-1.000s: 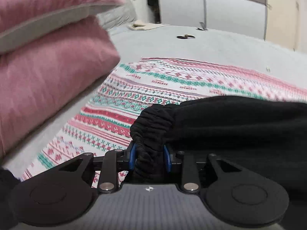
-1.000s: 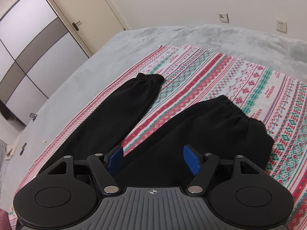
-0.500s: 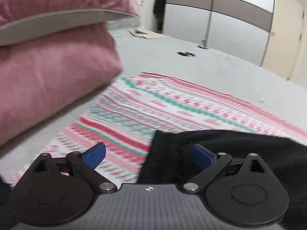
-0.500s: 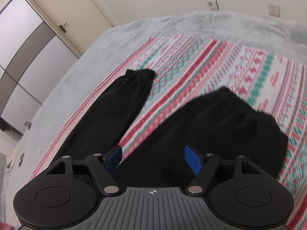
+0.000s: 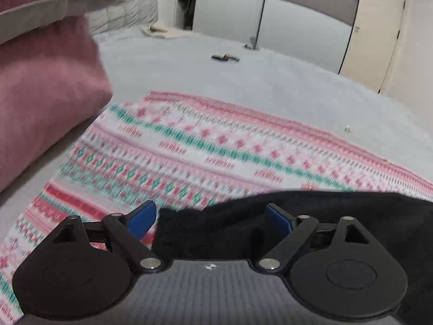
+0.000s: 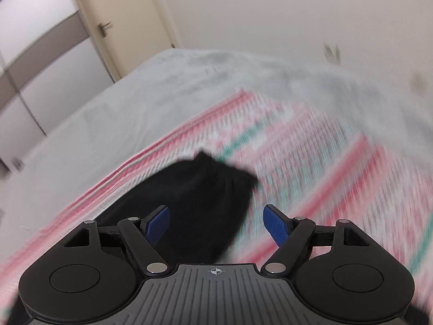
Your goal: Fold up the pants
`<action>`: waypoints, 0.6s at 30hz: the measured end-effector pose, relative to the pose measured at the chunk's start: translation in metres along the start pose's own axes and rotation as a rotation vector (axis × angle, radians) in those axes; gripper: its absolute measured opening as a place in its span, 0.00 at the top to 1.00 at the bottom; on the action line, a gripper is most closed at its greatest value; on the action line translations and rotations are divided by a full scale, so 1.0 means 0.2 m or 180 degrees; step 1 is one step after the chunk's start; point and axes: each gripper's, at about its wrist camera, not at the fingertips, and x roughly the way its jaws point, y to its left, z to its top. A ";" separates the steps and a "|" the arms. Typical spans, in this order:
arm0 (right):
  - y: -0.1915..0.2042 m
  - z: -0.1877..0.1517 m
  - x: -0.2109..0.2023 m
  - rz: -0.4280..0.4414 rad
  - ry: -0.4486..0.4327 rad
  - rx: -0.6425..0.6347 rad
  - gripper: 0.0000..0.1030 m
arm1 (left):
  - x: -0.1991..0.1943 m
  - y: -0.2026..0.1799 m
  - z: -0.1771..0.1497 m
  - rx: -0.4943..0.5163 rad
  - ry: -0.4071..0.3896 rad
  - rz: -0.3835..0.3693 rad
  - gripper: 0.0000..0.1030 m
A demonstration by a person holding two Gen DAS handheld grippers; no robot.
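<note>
The black pants [image 5: 338, 214] lie on a patterned red, green and white blanket [image 5: 189, 146]. In the left wrist view their waist end rests flat between and just beyond the wide-open jaws of my left gripper [image 5: 210, 218], and neither blue pad presses on it. In the blurred right wrist view one black pant leg [image 6: 200, 197] ends in a gathered cuff near the blanket's left edge. My right gripper [image 6: 216, 222] hovers over that leg, open, with nothing clamped between its pads.
Two pink pillows [image 5: 46, 86] are stacked at the left, close to the blanket. The blanket lies on a grey bed cover [image 5: 243, 86] with a small dark object [image 5: 225, 57] on it. Wardrobe doors [image 5: 297, 24] and a room door [image 6: 119, 27] stand beyond the bed.
My left gripper let go of the bunched waistband, opened wide and drew back; the waistband now lies flat. My right gripper swung left, from the near leg to over the other leg's cuff.
</note>
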 end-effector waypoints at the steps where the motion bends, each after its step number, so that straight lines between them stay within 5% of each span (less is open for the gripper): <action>1: 0.04 0.05 0.08 -0.0043 0.0000 -0.0131 0.24 | 0.01 -0.03 0.00 0.0077 -0.0044 -0.0021 0.00; 6: 0.18 0.18 0.40 -0.0218 0.0084 -0.0627 0.24 | 0.10 -0.16 -0.02 0.0771 -0.0046 0.0014 0.00; 10: 0.26 0.21 0.55 -0.0103 0.0185 -0.0884 0.25 | 0.21 -0.15 -0.08 0.1029 0.0101 0.0339 0.20; 15: 0.30 0.14 0.70 -0.0213 0.0288 -0.1284 0.30 | 0.24 -0.16 -0.12 0.1105 0.0176 0.0221 0.25; 16: 0.29 0.12 0.72 -0.0188 0.0316 -0.1380 0.32 | 0.24 -0.15 -0.12 0.1111 0.0174 0.0205 0.34; 17: 0.30 0.09 0.72 -0.0187 0.0322 -0.1556 0.38 | 0.25 -0.15 -0.13 0.1141 0.0171 0.0240 0.54; 18: 0.30 0.09 0.72 -0.0179 0.0326 -0.1626 0.43 | 0.25 -0.15 -0.13 0.1193 0.0158 0.0376 0.59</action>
